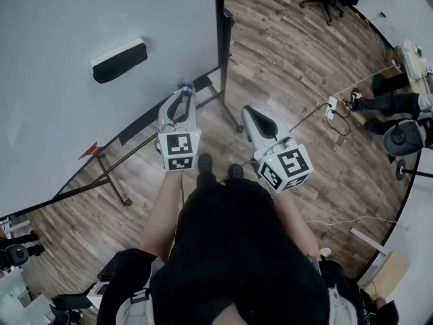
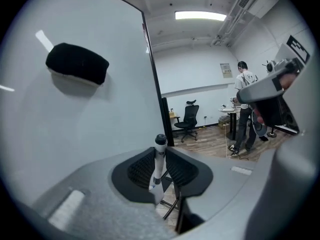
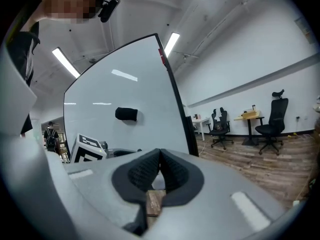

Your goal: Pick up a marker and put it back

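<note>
White plastic marker with a black cap (image 2: 160, 142) lies lengthwise between the left tongs (image 2: 160, 156). They are pinching its body, and the capped end comes out past the tips of the dark ribbed pads (image 2: 141, 170). The person holds it in the air, close to the right edge of the large white whiteboard (image 1: 74, 120) and above the brown wooden floor (image 1: 291, 59). The right tongs (image 3: 159, 155) are pressed together with nothing between them. They hang near the left ones and do no work.

In my opinion the first danger is the direction of the grip. The marker is round and smooth, and it points the same way as the tongs. If the person tilts them downward, it can slide out forward. Nothing is under it except the floor, so it would fall and probably roll toward the black metal stand (image 1: 226, 107) or further away.

The second danger is the place of return. I believe the narrow dark ledge (image 1: 139, 126) along the lower edge of the board is where it belongs. If the tongs spread while the marker is only half on the ledge, or crosswise to it, the marker may tip over the rim.

The black felt eraser (image 1: 120, 61) sticks higher on the board, well apart from the tongs, so a collision with it seems unlikely. I cannot tell if the cap sits tightly.
</note>
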